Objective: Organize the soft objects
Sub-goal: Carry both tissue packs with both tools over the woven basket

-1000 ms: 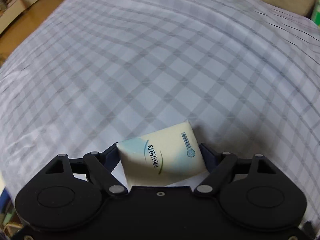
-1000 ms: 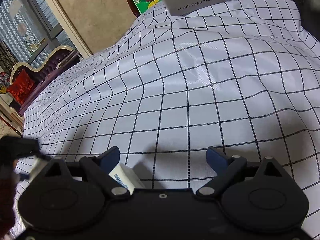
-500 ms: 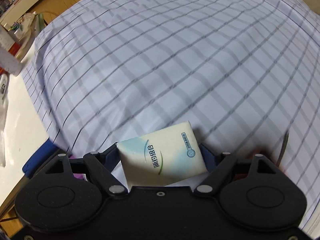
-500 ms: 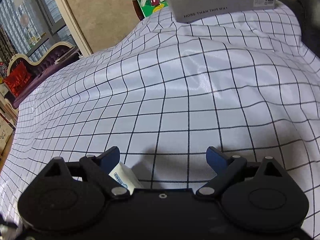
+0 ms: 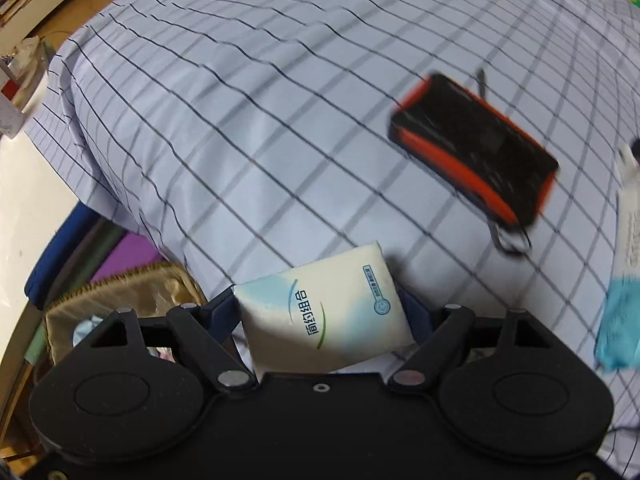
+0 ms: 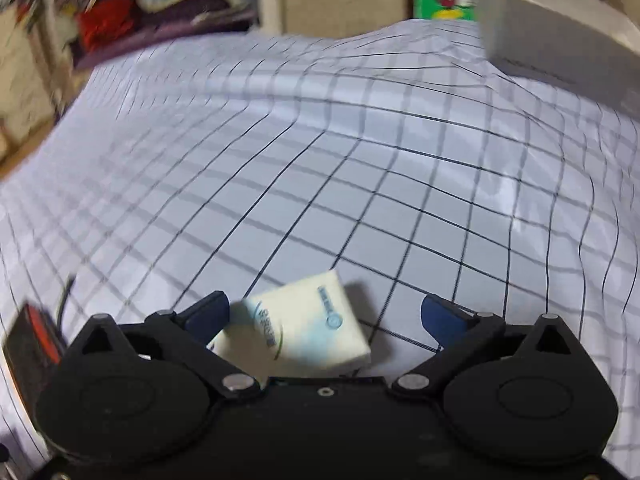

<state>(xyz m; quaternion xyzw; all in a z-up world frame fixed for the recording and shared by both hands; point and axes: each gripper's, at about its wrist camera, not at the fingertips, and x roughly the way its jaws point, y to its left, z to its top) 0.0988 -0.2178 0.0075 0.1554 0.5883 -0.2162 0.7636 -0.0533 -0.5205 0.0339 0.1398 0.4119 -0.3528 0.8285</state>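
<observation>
My left gripper is shut on a cream and pale-blue tissue pack, held above the near edge of the checked bedsheet. A black and orange zip pouch lies on the sheet ahead to the right. My right gripper is open. A second tissue pack lies on the sheet between its fingers, close to the left finger. The pouch shows at the right wrist view's left edge.
A grey cardboard box sits on the sheet at the far right. A blue and white packet lies at the left view's right edge. A tan fabric basket and purple items lie below the bed edge.
The left gripper has swung right with its pack; the pouch, packet and basket have come into view. The right gripper has turned left, and the pack between its fingers shows more fully.
</observation>
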